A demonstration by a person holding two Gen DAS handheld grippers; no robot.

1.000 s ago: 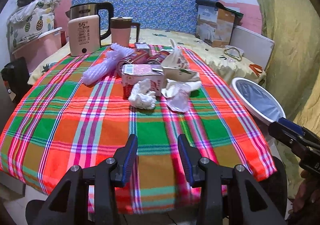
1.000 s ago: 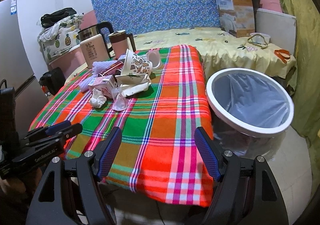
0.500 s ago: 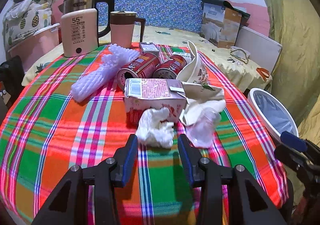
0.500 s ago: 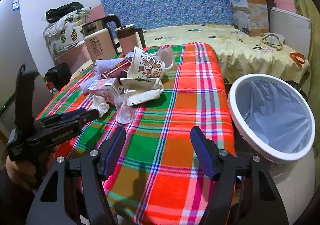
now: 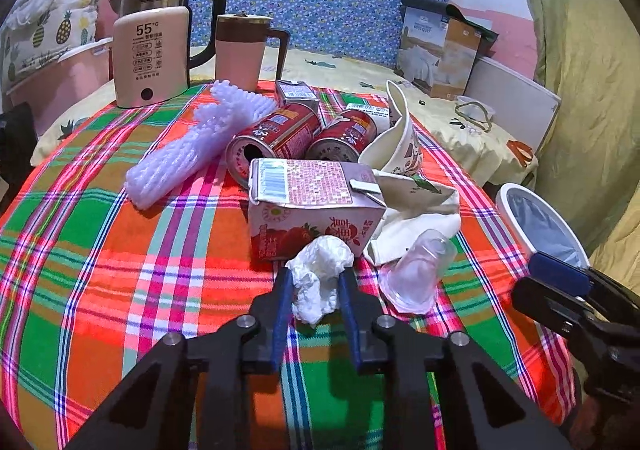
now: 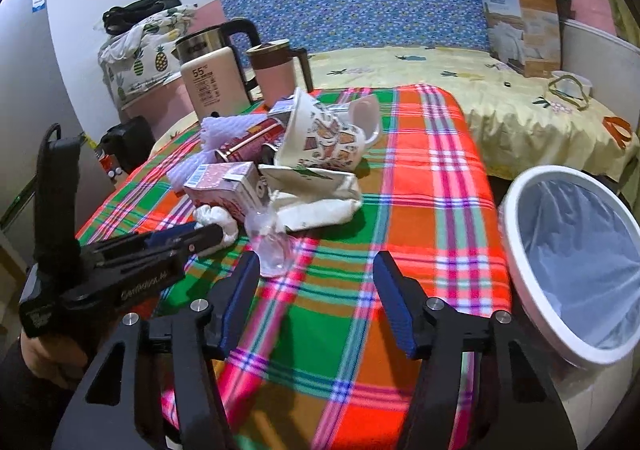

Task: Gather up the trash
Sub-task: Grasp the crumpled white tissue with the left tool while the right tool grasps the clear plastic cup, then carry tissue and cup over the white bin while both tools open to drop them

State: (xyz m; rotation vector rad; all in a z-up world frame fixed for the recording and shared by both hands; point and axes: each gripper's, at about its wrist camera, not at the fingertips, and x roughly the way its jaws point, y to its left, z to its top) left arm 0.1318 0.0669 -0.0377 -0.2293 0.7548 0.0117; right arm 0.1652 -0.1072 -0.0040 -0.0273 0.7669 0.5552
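The left hand-held gripper (image 5: 312, 290) is closed on the tissue wad (image 5: 320, 274) — its jaws have just been closing, and the blue pads now press the crumpled white paper from both sides. The wad sits on the plaid counter (image 5: 100, 250), touching the front of the carton (image 5: 312, 206), at the near edge of the trash pile. The right hand-held gripper (image 6: 316, 298) is held open with nothing between its jaws, which have just been narrowing; the clear cup (image 6: 272, 246) lies just ahead of its left finger. The bin (image 6: 568, 274), lined with a bag, stands off the counter's right edge, well apart from the pile.

Several things could go wrong from here. The tissue is soft and is gripped low on one lobe, so a part may tear off or slip free during the lift and be dropped short of the bin. The carton touches the wad and may be dragged or tipped as the wad is raised. The clear cup lies on its side and is light — it can be knocked away by the right fingers before they close around it. The two cans (image 5: 276, 138) behind the carton lie on their sides and may be set rolling if the pile is disturbed.
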